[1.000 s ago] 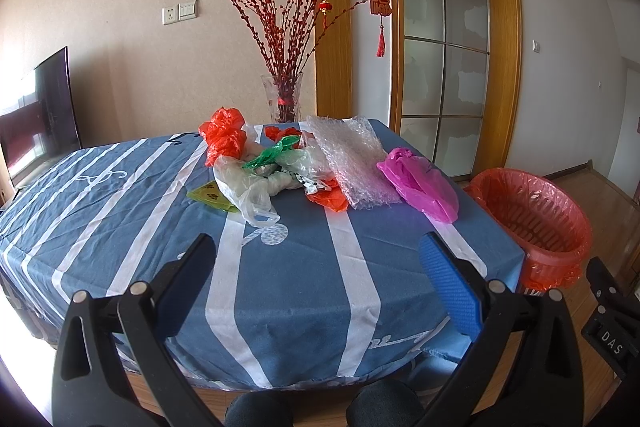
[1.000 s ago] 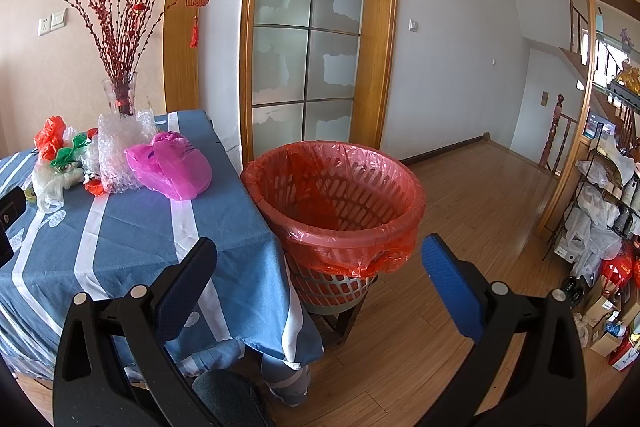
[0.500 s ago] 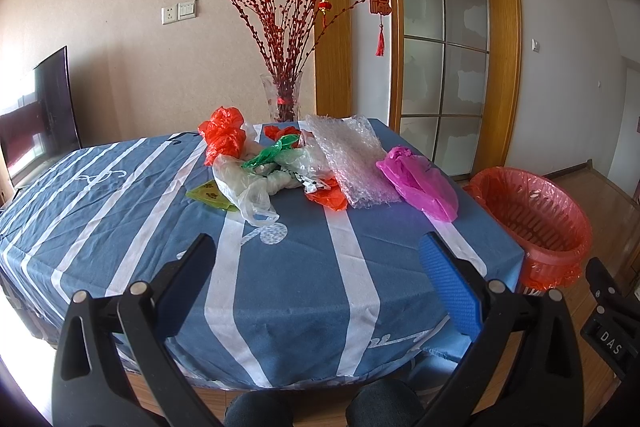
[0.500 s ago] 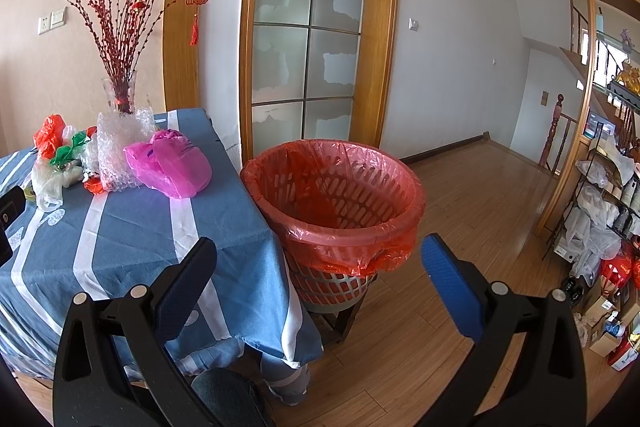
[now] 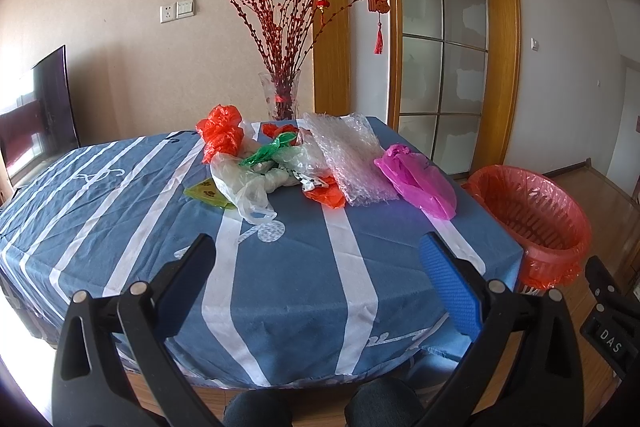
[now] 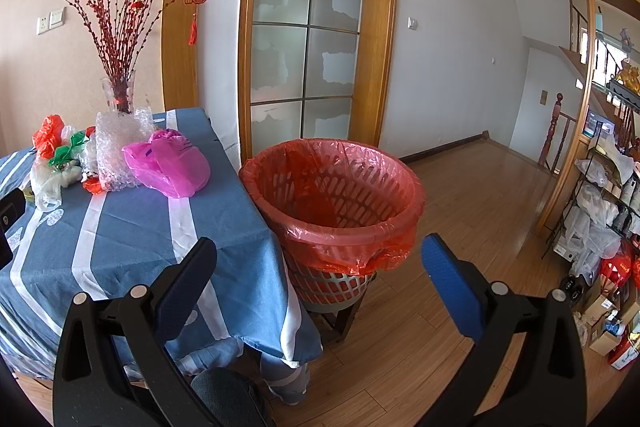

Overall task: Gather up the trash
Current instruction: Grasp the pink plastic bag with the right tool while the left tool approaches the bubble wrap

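A pile of trash lies on the blue striped tablecloth (image 5: 280, 267): an orange bag (image 5: 220, 131), a green bag (image 5: 266, 151), a clear bag (image 5: 244, 187), bubble wrap (image 5: 352, 155) and a pink bag (image 5: 420, 179). My left gripper (image 5: 316, 255) is open and empty, above the table's near edge, well short of the pile. A waste basket with a red liner (image 6: 332, 195) stands on the floor by the table's right side. My right gripper (image 6: 318, 255) is open and empty, just in front of the basket. The pink bag (image 6: 168, 163) also shows in the right wrist view.
A glass vase with red branches (image 5: 280, 99) stands behind the pile. A yellow wrapper (image 5: 206, 193) lies left of the clear bag. A television (image 5: 40, 115) is at the far left. A rack of bags and boxes (image 6: 600, 219) stands at the right on the wooden floor.
The right wrist view has shifted slightly, with the table items moving a little left. The left gripper has not visibly moved. Both stay open.
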